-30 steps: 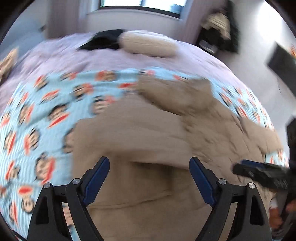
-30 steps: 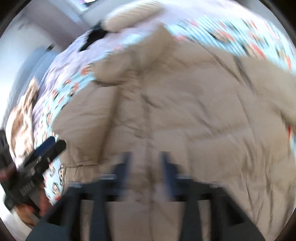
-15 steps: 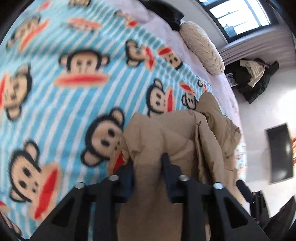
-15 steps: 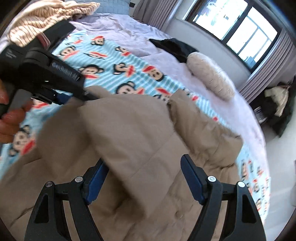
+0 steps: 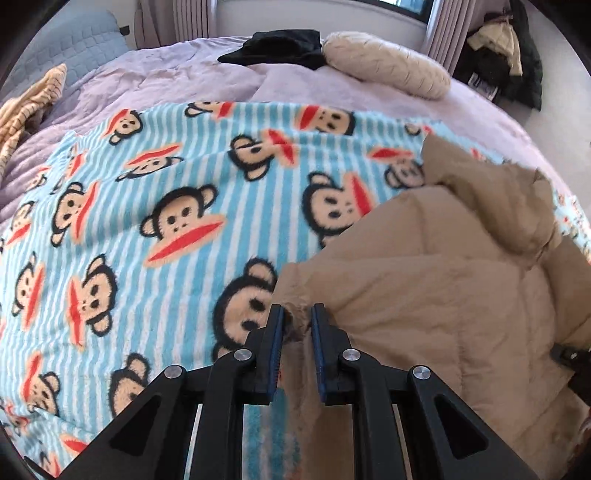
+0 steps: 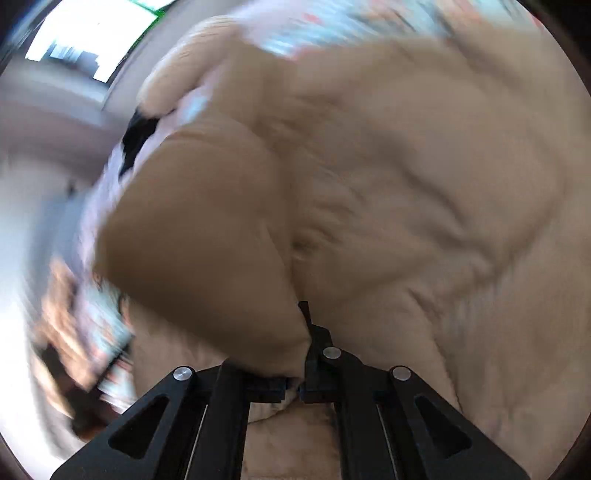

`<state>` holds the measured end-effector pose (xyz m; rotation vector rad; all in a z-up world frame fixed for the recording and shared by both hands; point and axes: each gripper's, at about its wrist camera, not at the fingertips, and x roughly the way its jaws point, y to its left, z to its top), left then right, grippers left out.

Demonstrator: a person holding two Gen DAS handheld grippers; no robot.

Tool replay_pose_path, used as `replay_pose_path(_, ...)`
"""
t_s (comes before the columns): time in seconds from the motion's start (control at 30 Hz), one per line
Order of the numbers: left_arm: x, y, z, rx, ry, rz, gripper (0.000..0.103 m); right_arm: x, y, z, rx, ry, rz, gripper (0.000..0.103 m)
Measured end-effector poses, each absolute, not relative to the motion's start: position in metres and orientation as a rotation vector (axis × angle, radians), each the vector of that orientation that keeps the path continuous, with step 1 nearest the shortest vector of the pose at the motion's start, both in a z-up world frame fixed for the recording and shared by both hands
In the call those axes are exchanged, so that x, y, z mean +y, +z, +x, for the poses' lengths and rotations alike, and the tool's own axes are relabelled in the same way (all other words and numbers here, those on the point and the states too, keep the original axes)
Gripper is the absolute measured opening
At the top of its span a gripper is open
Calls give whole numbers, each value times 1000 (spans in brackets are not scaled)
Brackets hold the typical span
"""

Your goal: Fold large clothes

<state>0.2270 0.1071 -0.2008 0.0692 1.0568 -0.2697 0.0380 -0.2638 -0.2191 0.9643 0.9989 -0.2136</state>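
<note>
On the monkey-print blanket (image 5: 177, 206), the tan puffer jacket (image 5: 443, 280) lies bunched at 3 o'clock. Your left gripper (image 5: 297, 325) pinches its corner; your right gripper (image 6: 301, 354) clamps a thick flap. Fold barely begun, no neat layers yet, most remains.

Bedroom in a home. A wide bed fills the space, made up with a lilac quilt (image 5: 177, 85). Spread over it, a blue-and-white striped fleece blanket (image 5: 155, 229) printed with cartoon monkey faces. Cream knitted cushion (image 5: 388, 74) near the far edge, a black garment (image 5: 280, 46) just beside it. Grey quilted headboard (image 5: 79, 40) at the left. Pleated curtains (image 5: 192, 16) and a window sill behind. Dark clothes heaped (image 5: 506, 51) in the far right corner.
</note>
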Motion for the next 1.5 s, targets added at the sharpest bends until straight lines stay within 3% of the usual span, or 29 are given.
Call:
replay_pose_path(0.07, 108, -196, 224, 1053, -252, 87, 17, -276, -223, 30, 988, -191, 1063, 11)
replay_pose_path(0.2, 127, -169, 213, 1027, -235, 44, 17, -285, -195, 15, 1016, -250, 936, 41)
replay_pose_path(0.33, 135, -150, 196, 1042, -317, -5, 17, -295, -157, -6, 963, -358, 771, 40)
replay_pose_path(0.47, 117, -166, 176, 1106, -364, 10, 17, -290, -132, 1, 945, -321, 590, 32)
replay_pose_path(0.67, 100, -218, 165, 1178, -275, 82, 18, -285, -182, 26, 1138, -280, 462, 31)
replay_pose_path(0.8, 94, -208, 164, 1178, -241, 123, 18, -291, -183, 17, 1134, -284, 440, 30)
replay_pose_path(0.97, 84, -182, 153, 1173, -250, 112, 18, -315, -164, -15, 1120, -263, 551, 34)
replay_pose_path(1.03, 73, -172, 144, 1165, -253, 114, 18, -324, -163, -30, 1117, -245, 606, 51)
replay_pose_path(1.13, 50, -162, 130, 1175, -261, 98, 18, -330, -162, -40, 1115, -222, 670, 57)
replay_pose_path(1.17, 43, -161, 125, 1183, -265, 89, 38, -329, -163, -38, 1121, -215, 684, 57)
replay_pose_path(1.2, 36, -159, 122, 1192, -265, 78, 79, -332, -164, -42, 1126, -206, 700, 59)
replay_pose_path(1.23, 29, -157, 117, 1189, -260, 62, 90, -334, -165, -43, 1131, -201, 717, 63)
replay_pose_path(1.5, -39, -152, 85, 1231, -323, 68, 94, -361, -167, -71, 1125, -169, 817, 70)
